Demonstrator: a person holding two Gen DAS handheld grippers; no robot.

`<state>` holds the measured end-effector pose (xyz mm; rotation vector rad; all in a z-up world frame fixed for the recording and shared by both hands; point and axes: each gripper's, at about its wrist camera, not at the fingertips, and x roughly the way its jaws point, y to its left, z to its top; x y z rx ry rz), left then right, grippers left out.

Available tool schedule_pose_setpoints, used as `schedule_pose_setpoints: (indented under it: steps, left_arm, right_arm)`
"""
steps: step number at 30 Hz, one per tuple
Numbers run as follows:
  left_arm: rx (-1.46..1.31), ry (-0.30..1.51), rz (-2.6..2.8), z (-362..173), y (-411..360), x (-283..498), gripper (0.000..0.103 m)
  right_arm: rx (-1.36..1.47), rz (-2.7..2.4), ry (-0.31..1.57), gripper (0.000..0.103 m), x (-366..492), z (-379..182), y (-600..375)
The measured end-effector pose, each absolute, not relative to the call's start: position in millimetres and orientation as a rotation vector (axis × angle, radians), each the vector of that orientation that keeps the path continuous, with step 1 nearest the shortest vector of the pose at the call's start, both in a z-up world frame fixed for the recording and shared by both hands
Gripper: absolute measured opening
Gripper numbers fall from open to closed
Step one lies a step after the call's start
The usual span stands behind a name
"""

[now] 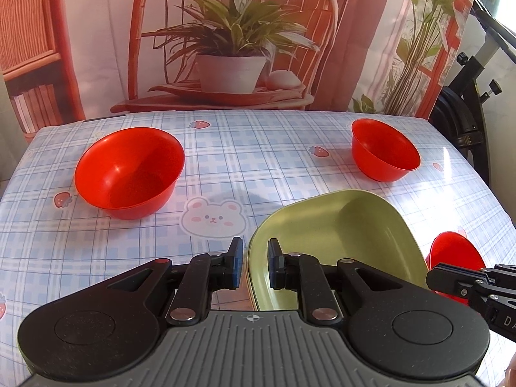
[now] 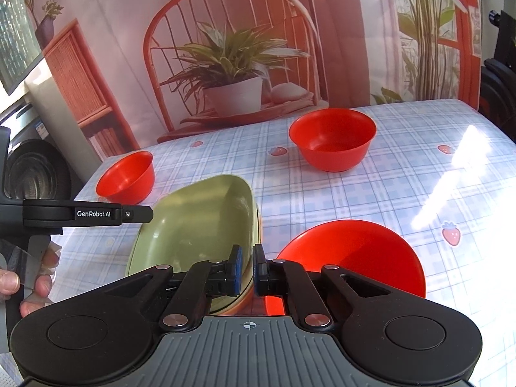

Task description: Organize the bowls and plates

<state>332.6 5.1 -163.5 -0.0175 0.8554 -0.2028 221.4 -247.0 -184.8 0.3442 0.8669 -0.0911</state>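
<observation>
left fingers (image 1: 253,262) astride green plate (image 1: 338,242) rim | right fingers (image 2: 247,269) pinching opposite rim

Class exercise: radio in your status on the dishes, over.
Left gripper and right gripper both clamped on opposite rims of the green rounded-square plastic plate. Three red round plastic bowls loose on the table. Nothing blocking.

My left gripper (image 1: 253,262) and right gripper (image 2: 247,269) look alike: black linkage arms with silver rivets, blue ribbed pads, a grey ridged body with a crosshair mark. One arm reads "GenRobot.AI" in white.
</observation>
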Motion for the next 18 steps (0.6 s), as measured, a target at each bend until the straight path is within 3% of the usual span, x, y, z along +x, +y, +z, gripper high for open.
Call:
schedule_pose_setpoints:
  steps: [12, 18]
  left_arm:
    - [-0.04, 0.861, -0.187, -163.9, 18.8, 324.9, 0.017]
    - [-0.043, 0.771, -0.169, -121.6, 51.1, 324.4, 0.017]
  right_arm:
    - [0.361, -0.101, 0.912, 0.002, 226.3, -193.6, -247.1]
    - [0.378, -0.094, 0.833, 0.003, 232.7, -165.9, -248.4]
